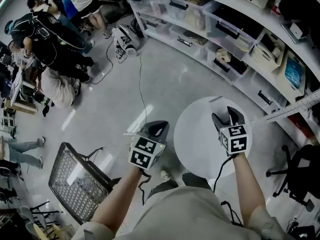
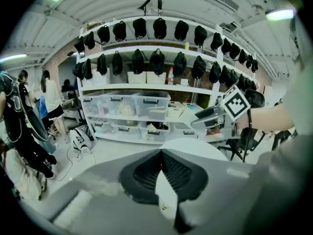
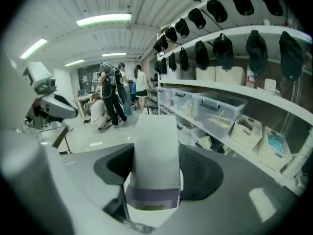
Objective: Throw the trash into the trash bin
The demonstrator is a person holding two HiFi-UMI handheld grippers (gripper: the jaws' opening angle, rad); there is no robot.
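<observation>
My right gripper (image 3: 154, 151) is shut on a white box (image 3: 154, 146) with a purple band near its lower end, held up in the air. In the head view that gripper (image 1: 229, 115) hovers over the round white table (image 1: 197, 134). My left gripper (image 2: 162, 152) has its pads together at the tips, with a thin white scrap (image 2: 166, 192) wedged between them; what the scrap is I cannot tell. In the head view the left gripper (image 1: 159, 127) hangs over the floor just left of the table. A wire mesh bin (image 1: 75, 181) sits on the floor at lower left.
Shelves with clear storage boxes (image 1: 225, 29) curve along the back and right, with black caps (image 2: 157, 60) hung above. Several people (image 1: 50, 44) stand and crouch at upper left. A black office chair (image 1: 300, 176) is at lower right. A cable (image 1: 142, 91) crosses the floor.
</observation>
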